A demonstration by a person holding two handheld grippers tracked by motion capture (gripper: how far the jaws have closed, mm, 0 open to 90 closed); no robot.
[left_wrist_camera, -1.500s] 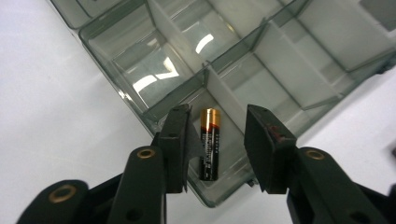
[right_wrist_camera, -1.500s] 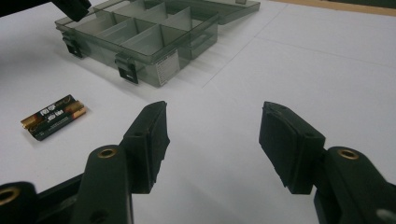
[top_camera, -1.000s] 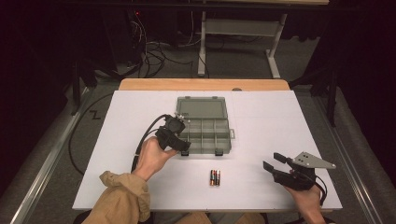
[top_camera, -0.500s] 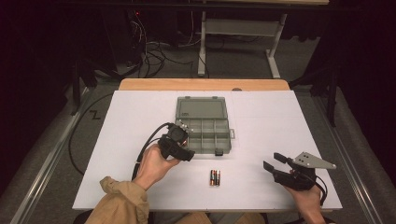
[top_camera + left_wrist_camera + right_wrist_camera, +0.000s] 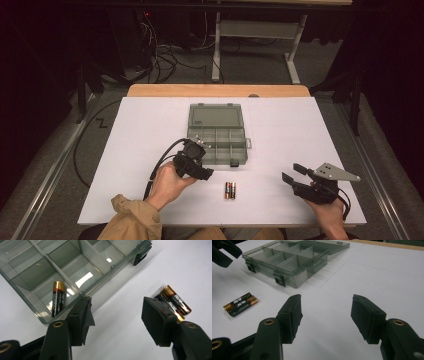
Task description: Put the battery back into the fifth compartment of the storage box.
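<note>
Left gripper (image 5: 115,315) hovering wide open, empty, above organizer box (image 5: 75,267) edge; one battery (image 5: 58,298) inside. Right gripper (image 5: 325,315) gaping, empty.

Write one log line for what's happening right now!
left gripper: open, empty | right gripper: open, idle | one battery in box | two batteries on table
</note>
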